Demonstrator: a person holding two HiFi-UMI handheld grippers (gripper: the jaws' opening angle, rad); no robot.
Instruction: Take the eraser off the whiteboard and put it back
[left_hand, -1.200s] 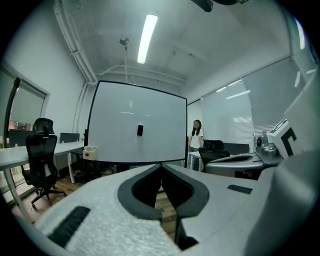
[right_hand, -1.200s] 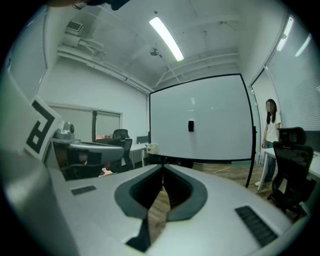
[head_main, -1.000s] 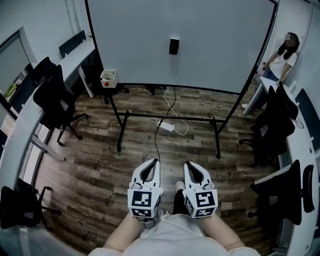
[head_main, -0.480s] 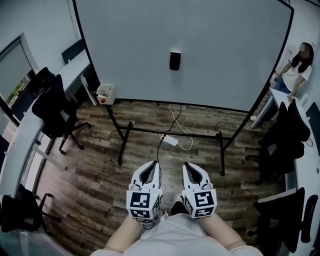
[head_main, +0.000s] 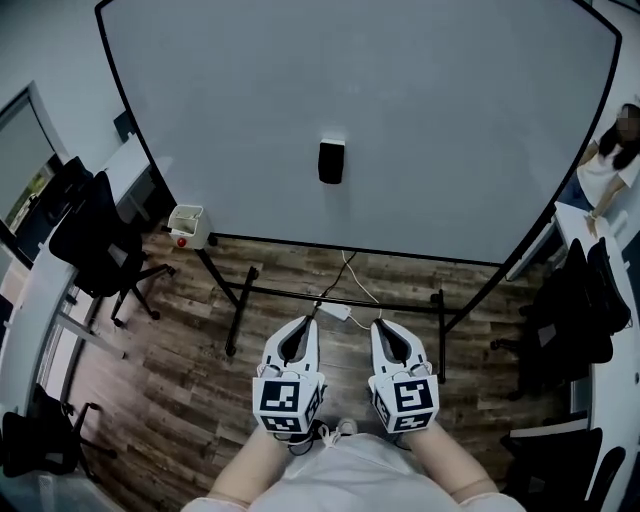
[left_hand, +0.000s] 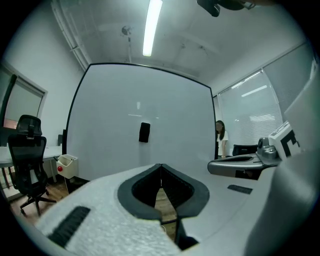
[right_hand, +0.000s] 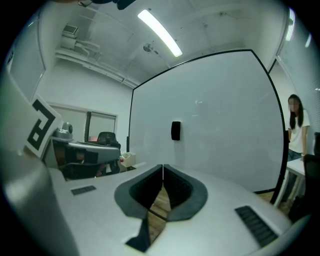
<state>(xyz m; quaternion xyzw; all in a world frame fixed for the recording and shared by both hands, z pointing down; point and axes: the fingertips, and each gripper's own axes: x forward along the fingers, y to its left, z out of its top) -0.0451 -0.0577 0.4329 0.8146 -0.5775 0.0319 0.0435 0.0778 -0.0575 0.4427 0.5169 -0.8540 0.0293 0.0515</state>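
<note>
A small black eraser (head_main: 331, 162) clings upright to the middle of a large whiteboard (head_main: 420, 110) on a black wheeled stand. The same eraser (left_hand: 144, 132) shows ahead in the left gripper view, and the eraser (right_hand: 176, 130) sits ahead in the right gripper view. My left gripper (head_main: 305, 324) and right gripper (head_main: 381, 327) are held side by side low in the head view, well short of the board. Both are shut with nothing between their jaws [jaws meet at the tips]. The left gripper (left_hand: 160, 166) and right gripper (right_hand: 163, 166) point roughly level toward the board.
The board's stand legs (head_main: 241, 300) and a power strip with cables (head_main: 335, 310) lie on the wood floor ahead. Black office chairs (head_main: 85, 235) and desks line the left; more chairs (head_main: 580, 310) stand at the right. A person (head_main: 612, 160) stands by the board's right edge. A small bin (head_main: 187, 225) hangs at the board's lower left.
Both grippers have moved forward toward the whiteboard together; the board and eraser now look larger and nearer. Both jaws have stayed shut.
</note>
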